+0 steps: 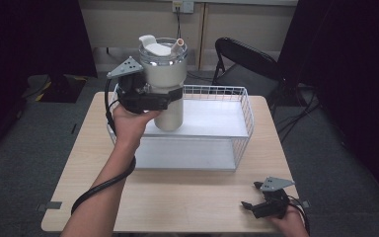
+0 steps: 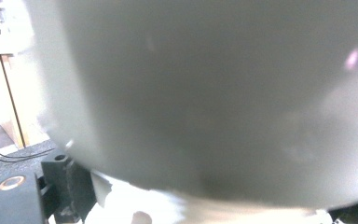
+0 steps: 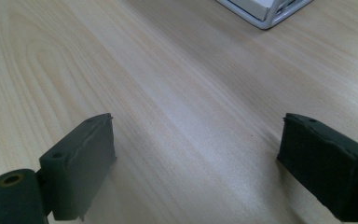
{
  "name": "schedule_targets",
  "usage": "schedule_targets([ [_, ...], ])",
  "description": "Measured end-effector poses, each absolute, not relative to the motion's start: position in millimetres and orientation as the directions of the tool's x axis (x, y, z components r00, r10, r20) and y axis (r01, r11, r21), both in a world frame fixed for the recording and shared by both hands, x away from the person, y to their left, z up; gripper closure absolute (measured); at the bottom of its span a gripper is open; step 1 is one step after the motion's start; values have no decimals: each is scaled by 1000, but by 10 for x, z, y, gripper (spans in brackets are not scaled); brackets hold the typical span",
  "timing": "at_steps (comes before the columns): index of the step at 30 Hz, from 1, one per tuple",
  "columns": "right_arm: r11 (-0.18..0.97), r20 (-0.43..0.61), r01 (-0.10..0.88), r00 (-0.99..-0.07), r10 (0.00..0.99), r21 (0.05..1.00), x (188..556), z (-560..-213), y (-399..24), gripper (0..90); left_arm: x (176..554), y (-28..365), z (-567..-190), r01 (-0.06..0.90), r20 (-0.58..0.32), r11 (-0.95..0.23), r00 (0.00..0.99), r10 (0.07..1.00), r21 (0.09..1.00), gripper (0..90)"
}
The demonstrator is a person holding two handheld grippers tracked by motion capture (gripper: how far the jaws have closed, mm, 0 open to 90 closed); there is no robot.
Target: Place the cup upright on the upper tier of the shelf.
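A pale wooden worktop [image 1: 187, 197] is set on grey carpet. A cream tumbler [image 1: 164, 79] is held upright above the wire basket [image 1: 244, 116], clamped by the left gripper [image 1: 170, 96]. The right gripper [image 1: 250, 206] is rested low, jaws spread.

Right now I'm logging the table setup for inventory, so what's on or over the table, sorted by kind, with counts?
Tumblers: 1, the cream tumbler held upright above the basket by the left gripper
Wire baskets: 1, the white wire basket
Handheld grippers: 2, the left one and the right gripper, which rests open near the table's front edge
Total: 4
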State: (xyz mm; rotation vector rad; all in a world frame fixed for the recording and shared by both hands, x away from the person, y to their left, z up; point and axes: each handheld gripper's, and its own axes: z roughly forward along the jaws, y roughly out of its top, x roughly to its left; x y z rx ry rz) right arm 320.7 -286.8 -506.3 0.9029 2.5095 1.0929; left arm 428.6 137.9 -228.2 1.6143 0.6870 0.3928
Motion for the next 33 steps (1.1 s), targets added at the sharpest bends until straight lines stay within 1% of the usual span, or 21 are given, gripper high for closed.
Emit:
schedule_targets([
  [33, 524, 10, 438, -774, 633, 730, 3208, -5065, -2868, 98, 4527, 1297, -2322, 210, -132, -36, 730, 670, 977, 100],
])
